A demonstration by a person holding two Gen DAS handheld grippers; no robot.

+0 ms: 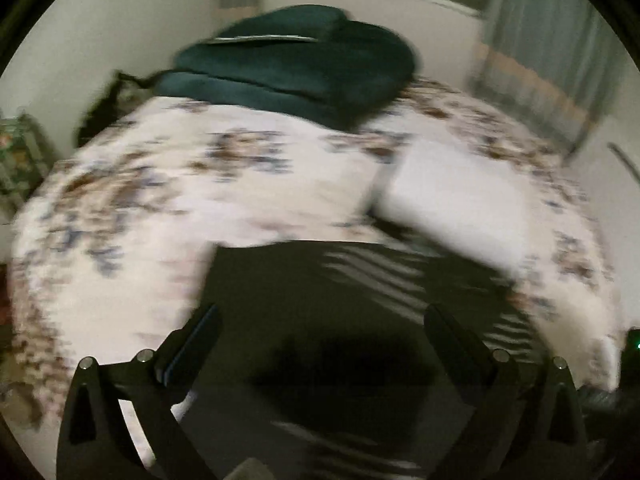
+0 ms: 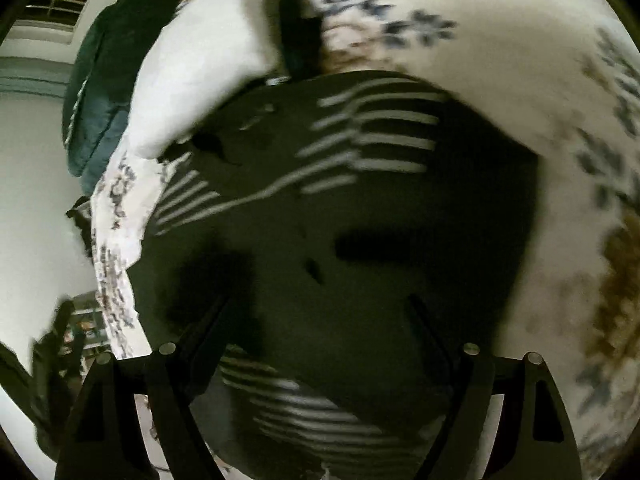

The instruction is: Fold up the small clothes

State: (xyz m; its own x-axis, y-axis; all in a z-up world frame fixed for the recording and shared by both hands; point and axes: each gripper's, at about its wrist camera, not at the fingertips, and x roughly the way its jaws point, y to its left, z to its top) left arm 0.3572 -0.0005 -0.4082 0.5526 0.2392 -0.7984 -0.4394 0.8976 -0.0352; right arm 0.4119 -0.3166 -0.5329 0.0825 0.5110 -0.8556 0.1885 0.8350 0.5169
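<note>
Spread left tongs [image 1: 320, 320] and right tongs [image 2: 318, 308] over dark white-striped garment [image 2: 360, 220], blurred.

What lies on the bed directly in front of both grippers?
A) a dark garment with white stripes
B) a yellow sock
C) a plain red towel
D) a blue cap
A: a dark garment with white stripes is spread on the floral bedcover, and it also shows in the left wrist view.

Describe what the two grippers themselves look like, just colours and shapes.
Both look alike. The left gripper is matte black, with two flat fingers angling inward, triangular cut-outs in its side plates and small silver bolts at the joints. The right gripper has the same black fingers, cut-outs and bolts. No cables, markings or sleeves are visible.
</note>
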